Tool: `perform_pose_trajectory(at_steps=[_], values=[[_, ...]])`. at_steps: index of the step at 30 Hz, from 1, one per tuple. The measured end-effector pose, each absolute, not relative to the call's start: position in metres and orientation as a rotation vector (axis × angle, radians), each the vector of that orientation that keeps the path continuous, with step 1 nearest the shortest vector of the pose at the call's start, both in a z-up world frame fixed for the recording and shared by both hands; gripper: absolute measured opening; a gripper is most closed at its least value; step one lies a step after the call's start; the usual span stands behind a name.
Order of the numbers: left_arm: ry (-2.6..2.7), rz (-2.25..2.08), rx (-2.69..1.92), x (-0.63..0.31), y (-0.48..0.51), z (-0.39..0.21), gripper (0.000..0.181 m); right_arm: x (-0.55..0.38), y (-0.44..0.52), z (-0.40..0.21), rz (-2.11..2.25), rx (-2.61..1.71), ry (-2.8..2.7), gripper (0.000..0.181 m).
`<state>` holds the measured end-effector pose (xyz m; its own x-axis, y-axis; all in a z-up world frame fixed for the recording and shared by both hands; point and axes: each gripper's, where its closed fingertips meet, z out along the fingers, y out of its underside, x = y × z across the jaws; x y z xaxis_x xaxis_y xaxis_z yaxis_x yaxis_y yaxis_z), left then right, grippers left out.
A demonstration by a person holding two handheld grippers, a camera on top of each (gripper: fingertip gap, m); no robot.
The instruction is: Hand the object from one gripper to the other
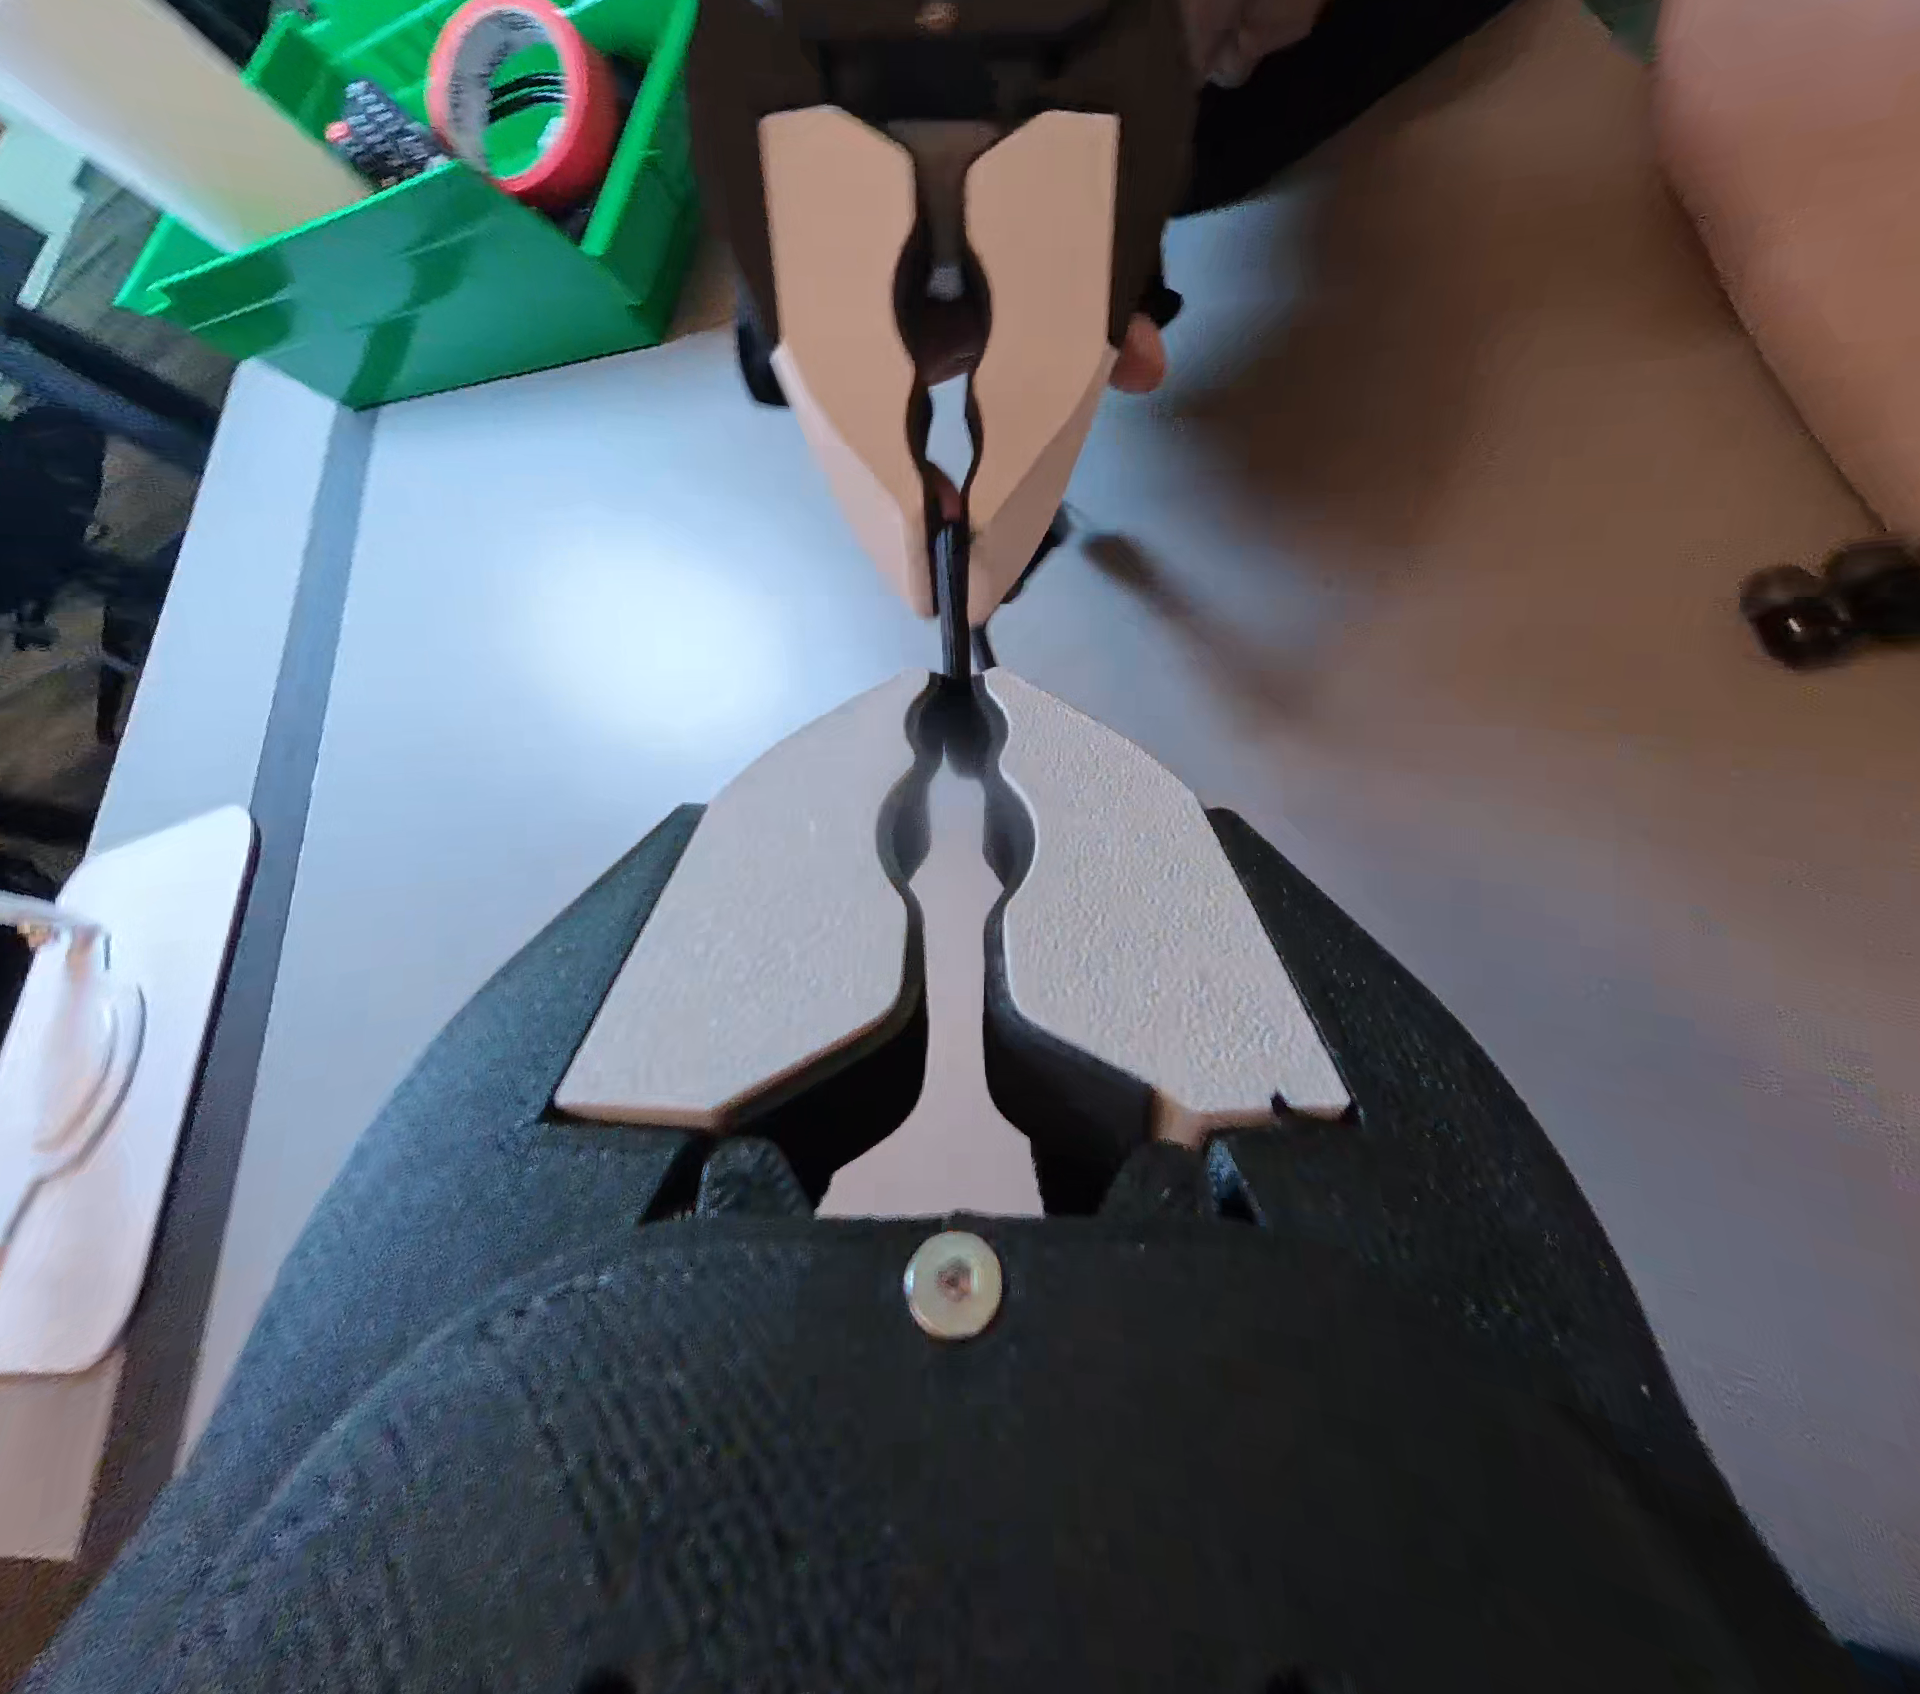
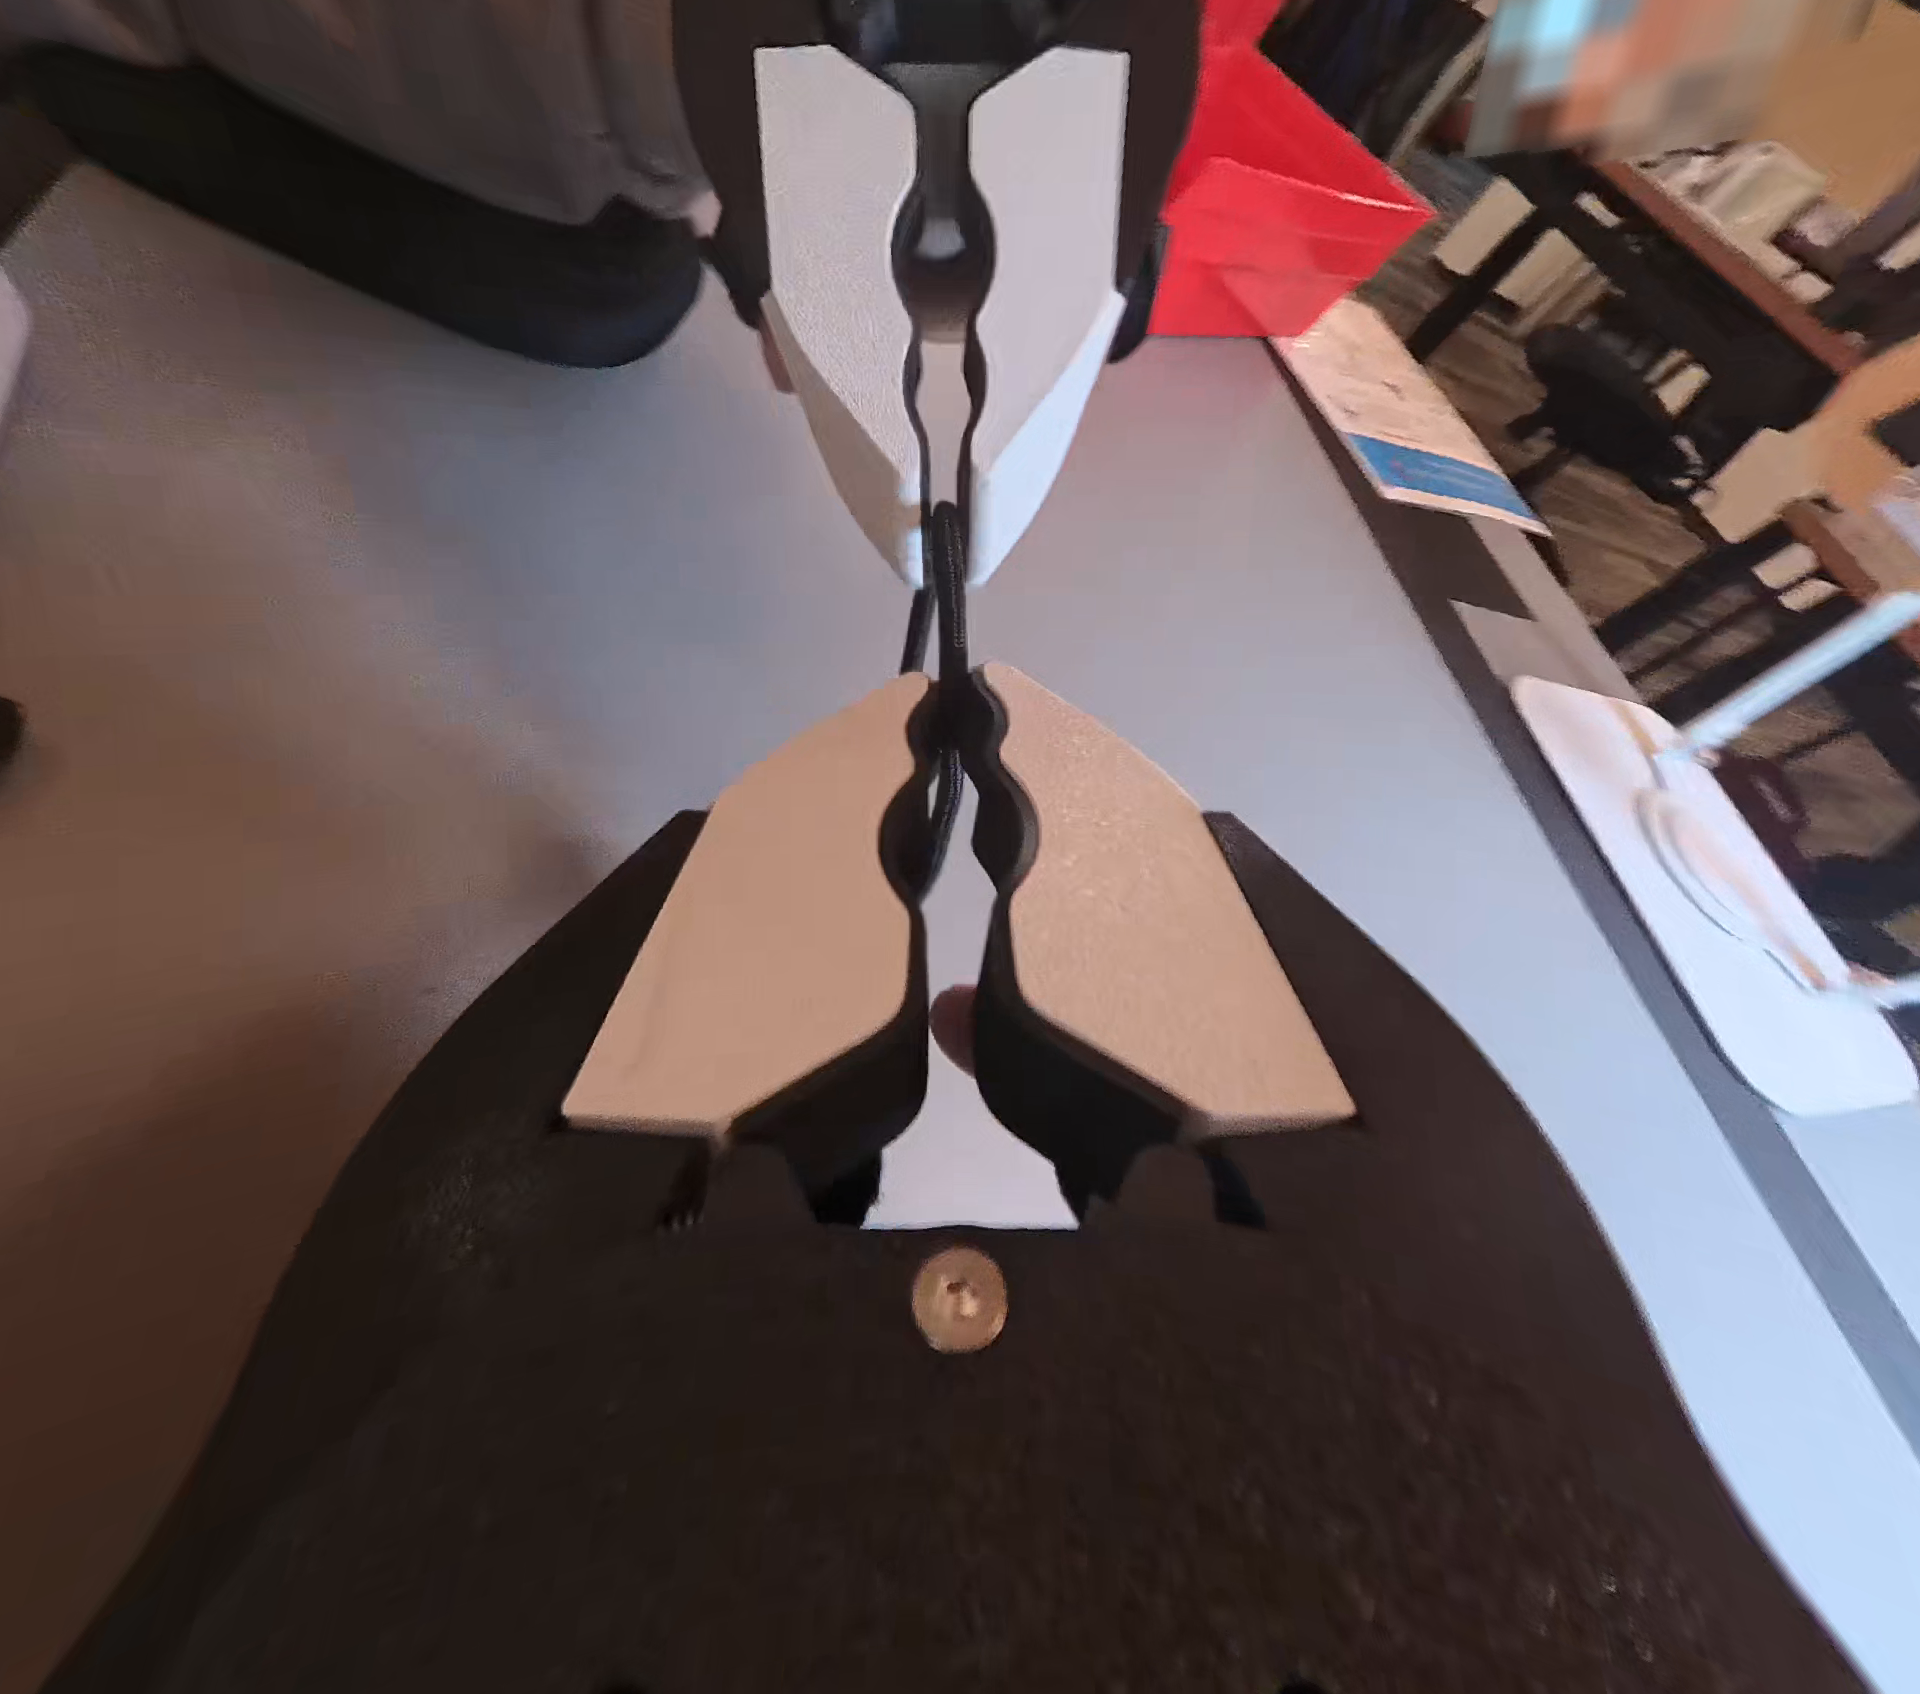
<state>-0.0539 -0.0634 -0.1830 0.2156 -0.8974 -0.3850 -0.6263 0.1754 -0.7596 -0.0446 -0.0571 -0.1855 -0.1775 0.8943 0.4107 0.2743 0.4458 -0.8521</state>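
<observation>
A thin black cord loop is stretched between the two grippers, which meet tip to tip above the grey table. My left gripper is shut on the near end of the loop. My right gripper faces it and is shut on the other end. In the right wrist view the loop runs from between the fingers of my right gripper up into the tips of the left gripper. The ends of the loop are hidden inside both pairs of jaws.
A green bin holding a red tape roll stands at the table's far left corner. A red bin and a paper lie by the other edge. A white stand base sits there too. A person's arm with a bead bracelet is close. My two grippers' fingertips are within a few centimetres of each other.
</observation>
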Motion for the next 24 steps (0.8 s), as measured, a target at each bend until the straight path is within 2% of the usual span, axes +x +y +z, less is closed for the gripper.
perform_pose_trajectory(at_steps=[5,11,18,20,22,24], values=[[0.972,-0.827,-1.651,-0.069,-0.034,-0.149,0.021,-0.026,0.002,-0.159,0.465,-1.018,-1.451,0.003],[0.262,-1.555,-1.551,-0.067,-0.015,-0.118,0.022,-0.017,0.022,-0.135,0.141,-0.858,-1.289,0.003],[-0.021,-1.802,-1.572,-0.048,-0.009,-0.137,0.034,-0.041,-0.011,-0.142,-0.214,-0.478,-1.373,0.003],[0.04,-1.756,-1.613,-0.047,-0.011,-0.141,0.004,-0.049,-0.019,-0.149,-0.234,-0.441,-1.402,0.003],[0.133,-1.672,-1.626,-0.05,-0.013,-0.138,0.003,-0.054,-0.027,-0.154,-0.146,-0.467,-1.426,0.004],[0.251,-1.549,-1.627,-0.057,-0.013,-0.132,0.003,-0.054,-0.035,-0.156,0.003,-0.517,-1.458,0.021]])
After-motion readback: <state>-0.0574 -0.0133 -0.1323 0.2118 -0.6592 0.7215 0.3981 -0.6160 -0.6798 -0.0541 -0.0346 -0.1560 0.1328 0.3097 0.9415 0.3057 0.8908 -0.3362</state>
